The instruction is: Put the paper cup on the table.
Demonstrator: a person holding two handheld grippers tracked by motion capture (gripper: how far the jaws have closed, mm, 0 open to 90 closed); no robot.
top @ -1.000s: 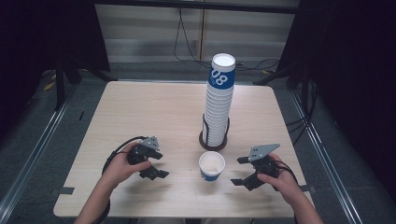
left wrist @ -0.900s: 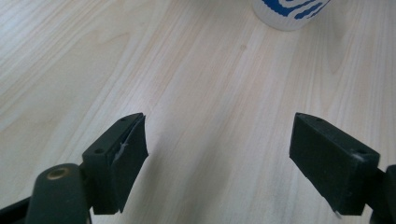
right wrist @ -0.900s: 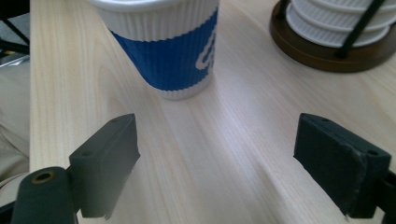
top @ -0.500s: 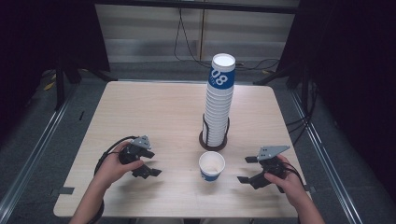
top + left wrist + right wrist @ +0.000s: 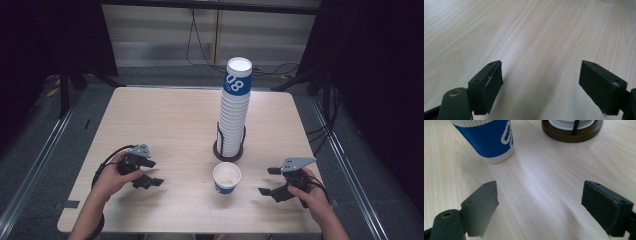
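Since the single cup (image 5: 226, 177) stands upright just in front of the cup stack (image 5: 234, 107), bring your right gripper (image 5: 274, 182) at it level, jaws straddling the blue wall. Both sets of tongs are released and empty; keep your left gripper (image 5: 148, 173) well clear, left of the stack.

A wooden table (image 5: 165, 120) stands on grey floor (image 5: 45, 145); cables (image 5: 200, 45), perhaps, trail behind.

A pale wooden table (image 5: 165, 120) with rounded corners carries two things, both right of its middle. A round dark brown wooden base (image 5: 230, 152) with a tall stack of white ribbed paper cups (image 5: 234, 112) stands midway between far and near edges; a single blue-and-white paper cup (image 5: 226, 178) stands upright just nearer the near edge.
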